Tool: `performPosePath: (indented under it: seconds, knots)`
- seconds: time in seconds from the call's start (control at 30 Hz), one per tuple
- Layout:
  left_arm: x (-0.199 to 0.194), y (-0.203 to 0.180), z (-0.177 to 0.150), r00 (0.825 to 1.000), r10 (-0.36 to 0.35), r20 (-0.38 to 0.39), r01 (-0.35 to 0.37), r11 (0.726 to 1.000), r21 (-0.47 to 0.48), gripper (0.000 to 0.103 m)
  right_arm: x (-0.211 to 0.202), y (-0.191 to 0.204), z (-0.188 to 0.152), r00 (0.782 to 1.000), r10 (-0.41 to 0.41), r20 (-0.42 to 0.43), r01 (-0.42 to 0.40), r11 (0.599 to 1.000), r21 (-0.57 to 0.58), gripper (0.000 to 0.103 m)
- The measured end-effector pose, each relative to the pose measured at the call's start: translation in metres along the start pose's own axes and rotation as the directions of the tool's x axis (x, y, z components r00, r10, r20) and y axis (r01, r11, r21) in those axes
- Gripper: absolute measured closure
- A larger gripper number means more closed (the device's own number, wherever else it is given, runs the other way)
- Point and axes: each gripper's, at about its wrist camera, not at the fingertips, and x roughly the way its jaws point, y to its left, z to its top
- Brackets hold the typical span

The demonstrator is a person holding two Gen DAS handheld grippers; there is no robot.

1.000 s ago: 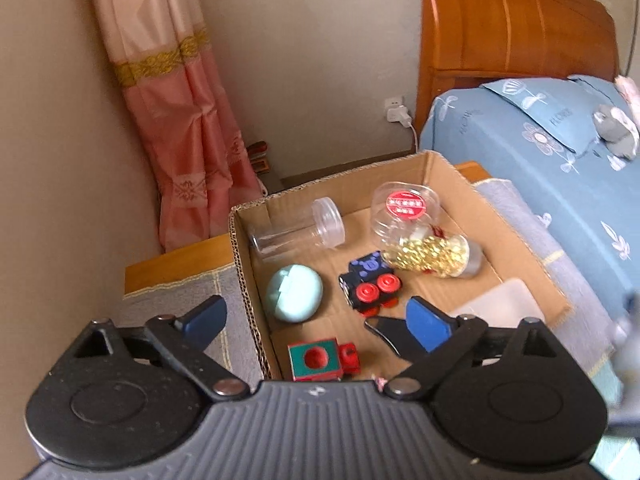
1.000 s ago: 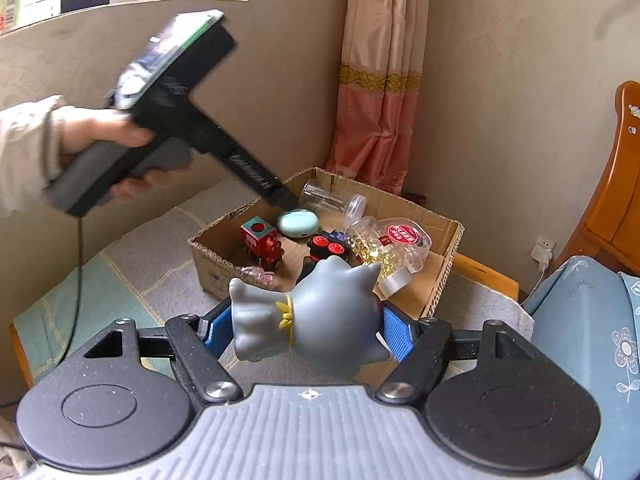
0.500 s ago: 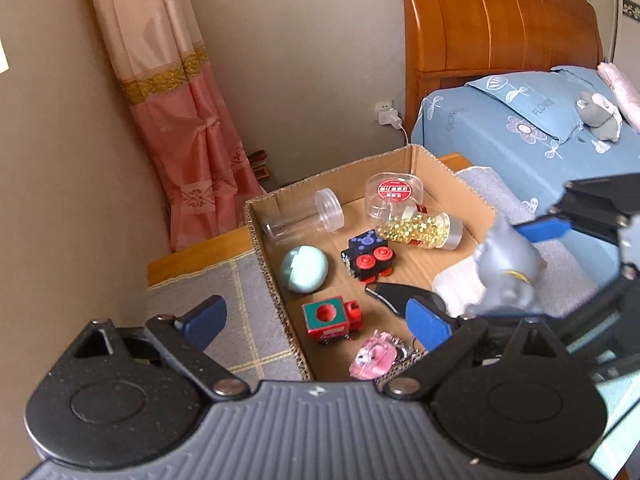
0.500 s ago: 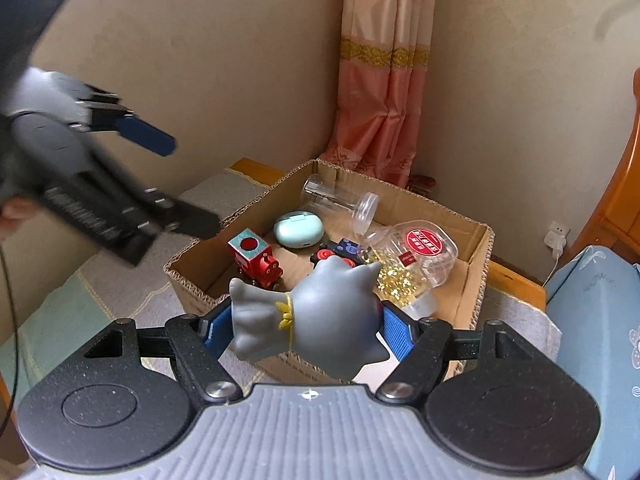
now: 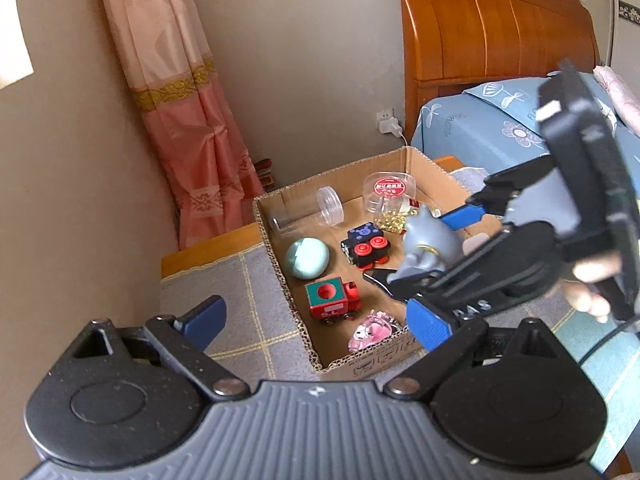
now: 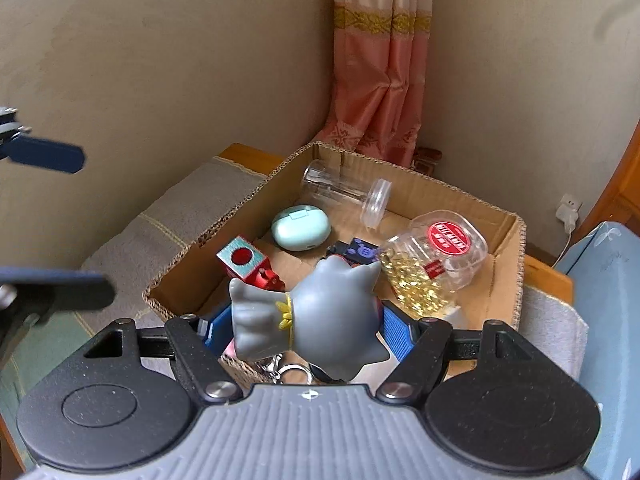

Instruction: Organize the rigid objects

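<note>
A cardboard box [image 5: 332, 184] [image 6: 516, 264] holds a red-and-green toy train [image 5: 330, 300], a mint case [image 5: 307, 258], a black toy car [image 5: 364, 244], a clear tube [image 5: 308, 212], a jar of gold beads [image 5: 390, 196] and a pink keychain [image 5: 370, 330]. My right gripper [image 6: 306, 328] [image 5: 436, 252] hangs over the box's near part with a grey toy figure [image 6: 332, 312] [image 5: 430, 240] between its pads. Its jaws are opening, though the pads still touch the figure. My left gripper [image 5: 316, 322] [image 6: 56, 224] stands open and empty at the box's left front corner.
The box rests on a grey checked mat [image 5: 248, 280] over a wooden table. A bed with a blue cover [image 5: 480, 128] and a wooden headboard [image 5: 480, 28] stands on the right. A pink curtain [image 5: 192, 128] and a wall socket [image 5: 387, 122] are behind the box.
The right gripper has carried the grey figure forward until it hangs over the box. The left gripper has drawn back and to the left, so the box looks smaller in its view.
</note>
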Motion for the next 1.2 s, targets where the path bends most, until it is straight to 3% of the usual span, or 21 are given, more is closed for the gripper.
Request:
performPosePath:
  seconds: [0.13,0.43,0.63,0.73,0.87,1.03,1.2]
  knots:
    - [-0.008,0.001,-0.001,1.000,0.025,0.017,-0.025,1.000,-0.004,0.003,-0.002,0.007,0.002,0.999,-0.043,0.018,0.044,0.999,-0.013,0.000]
    - [-0.050,0.006,0.006,0.995,0.080,0.056,-0.078,0.996,-0.044,0.003,-0.044,0.011,0.003,0.992,-0.095,0.084,0.099,0.994,-0.037,0.000]
    - [-0.093,0.004,0.009,0.973,0.165,0.159,-0.154,0.985,-0.076,0.001,-0.097,0.014,0.000,0.971,-0.191,0.146,0.191,0.981,0.018,0.000]
    - [-0.089,-0.007,-0.007,0.957,0.240,0.161,-0.221,0.967,-0.130,0.001,-0.118,0.018,-0.015,0.958,-0.242,0.153,0.235,0.970,0.064,0.000]
    - [-0.070,-0.027,-0.042,0.951,0.277,0.138,-0.244,0.945,-0.216,0.001,-0.133,0.018,-0.051,0.941,-0.301,0.152,0.278,0.948,0.157,0.000]
    - [-0.047,-0.063,-0.085,0.964,0.258,0.068,-0.236,0.942,-0.238,0.001,-0.131,0.021,-0.098,0.926,-0.361,0.110,0.321,0.907,0.274,0.000]
    - [-0.049,-0.081,-0.100,0.975,0.216,0.040,-0.201,0.949,-0.243,0.001,-0.133,0.034,-0.127,0.917,-0.389,0.090,0.343,0.883,0.320,0.000]
